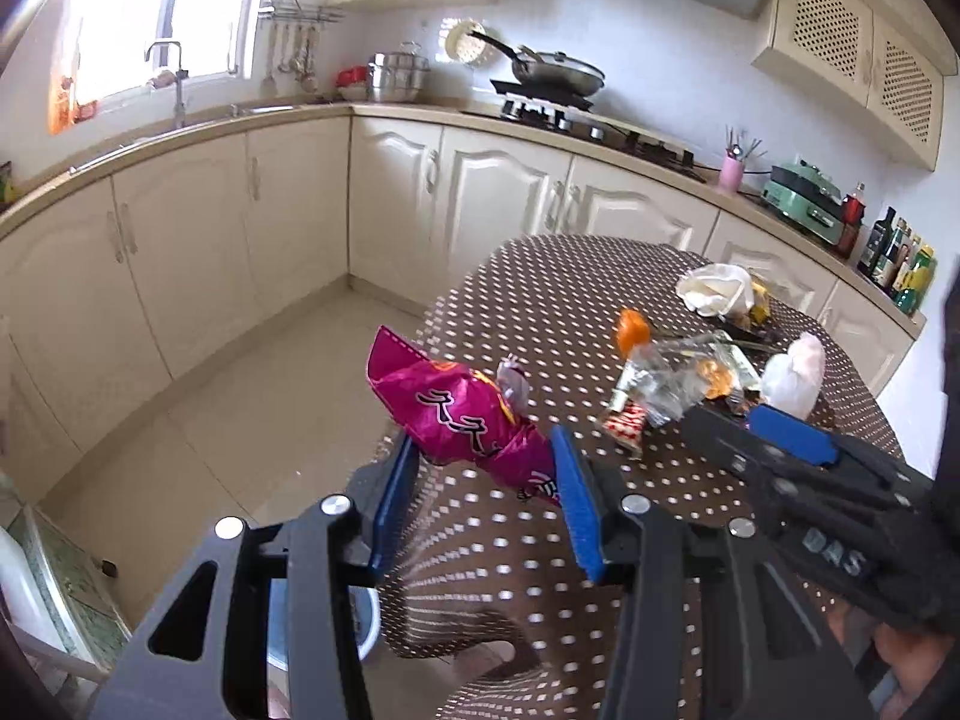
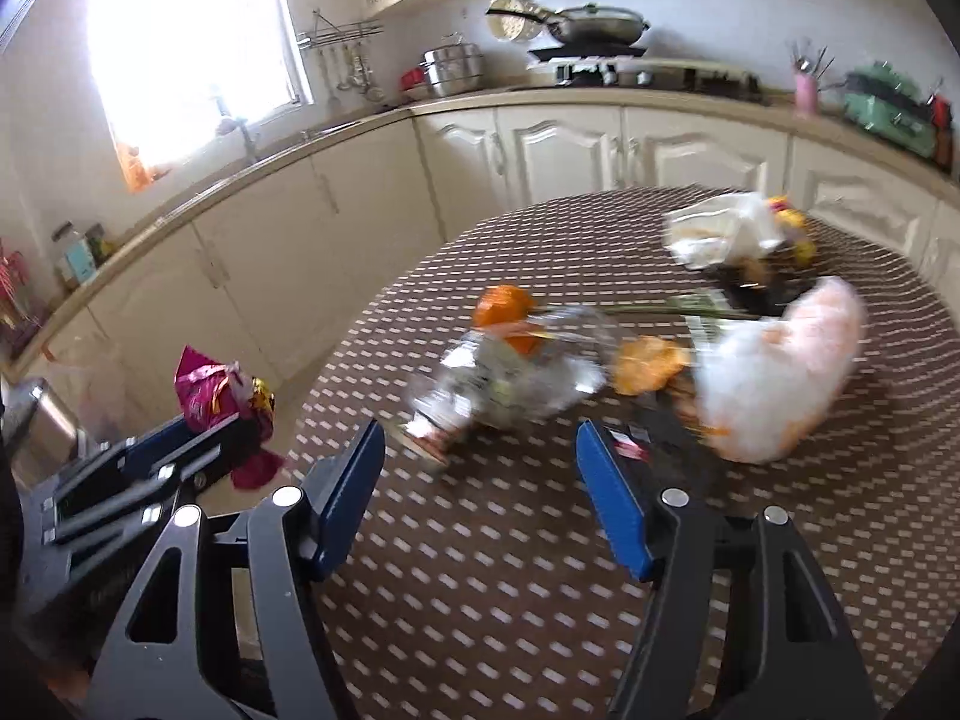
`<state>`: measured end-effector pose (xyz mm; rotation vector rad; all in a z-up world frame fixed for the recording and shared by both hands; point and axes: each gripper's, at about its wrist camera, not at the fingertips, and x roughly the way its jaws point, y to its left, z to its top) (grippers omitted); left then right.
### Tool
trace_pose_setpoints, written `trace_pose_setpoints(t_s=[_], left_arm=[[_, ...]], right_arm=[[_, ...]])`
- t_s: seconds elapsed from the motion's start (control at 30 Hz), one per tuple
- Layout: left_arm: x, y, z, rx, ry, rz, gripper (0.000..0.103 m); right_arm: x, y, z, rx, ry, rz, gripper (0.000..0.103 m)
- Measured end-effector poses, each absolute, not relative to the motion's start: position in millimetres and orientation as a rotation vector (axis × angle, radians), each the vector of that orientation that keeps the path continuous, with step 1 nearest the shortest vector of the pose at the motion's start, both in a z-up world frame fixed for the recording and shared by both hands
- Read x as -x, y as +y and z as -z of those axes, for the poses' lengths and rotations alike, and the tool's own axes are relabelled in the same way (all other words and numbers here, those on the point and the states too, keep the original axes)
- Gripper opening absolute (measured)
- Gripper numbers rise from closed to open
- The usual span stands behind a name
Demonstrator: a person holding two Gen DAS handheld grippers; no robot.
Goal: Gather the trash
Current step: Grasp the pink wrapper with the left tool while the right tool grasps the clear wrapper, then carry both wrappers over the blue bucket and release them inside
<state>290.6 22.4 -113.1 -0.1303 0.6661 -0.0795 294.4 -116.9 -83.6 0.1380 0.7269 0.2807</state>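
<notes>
A crumpled pink snack wrapper (image 1: 462,414) is pinched in the left gripper (image 1: 480,480), off the table's (image 1: 540,276) near-left edge.

Light, soft and slippery, it is judged best held mid-crumple; rightward, the right gripper (image 2: 480,480) is spread before the remaining litter pile (image 2: 516,372).

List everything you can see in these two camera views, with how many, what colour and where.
snack wrapper: one, magenta, clamped in the left gripper, off the table edge
clear wrappers: a crumpled pile, silvery, mid-table
orange scrap: one, orange, behind that pile
white bag: one, white-pink, table right
pale bag: one, cream, table's far side
table: one, brown with white dots
frying pan: one, grey, on the stove
steel pot: one, silver, corner counter
left gripper: blue pads, shut on wrapper
right gripper: blue pads, open above table
</notes>
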Motion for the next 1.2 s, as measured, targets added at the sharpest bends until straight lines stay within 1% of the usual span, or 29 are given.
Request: trace_pose_setpoints(t_s=[0.13,0.17,0.2,0.23,0.3,0.4,0.57,0.7,0.8,0.9,1.0,1.2], left_arm=[[-289,33,110,0.137,0.656,0.072,0.045],[-289,35,110,0.138,0.656,0.073,0.045],[-289,37,111,0.140,0.656,0.074,0.045],[-289,39,111,0.142,0.657,0.074,0.045],[-289,43,112,0.148,0.657,0.079,0.045],[-288,48,113,0.162,0.655,0.089,0.045],[-280,62,109,0.185,0.634,0.100,0.045],[-269,84,106,0.212,0.611,0.084,0.045],[-260,106,107,0.214,0.605,0.044,0.045],[-252,132,116,0.214,0.619,-0.011,0.045],[-247,164,134,0.235,0.659,-0.070,0.045],[-244,216,190,0.266,0.778,-0.160,0.045]], right_arm=[[-320,-105,92,-0.178,0.769,-0.255,0.064],[-326,-106,94,-0.206,0.787,-0.271,0.062],[-332,-105,96,-0.214,0.803,-0.268,0.054],[-335,-104,96,-0.206,0.815,-0.254,0.050],[-338,-104,95,-0.200,0.822,-0.246,0.037],[-334,-104,93,-0.174,0.816,-0.244,0.037],[-306,-95,66,-0.111,0.677,-0.218,0.037],[-289,-62,40,-0.064,0.593,-0.315,0.037],[-283,-34,36,-0.036,0.586,-0.406,0.037],[-284,6,47,0.001,0.624,-0.492,0.037],[-288,44,70,0.012,0.695,-0.584,0.037],[-298,103,139,0.040,0.880,-0.688,0.037]])
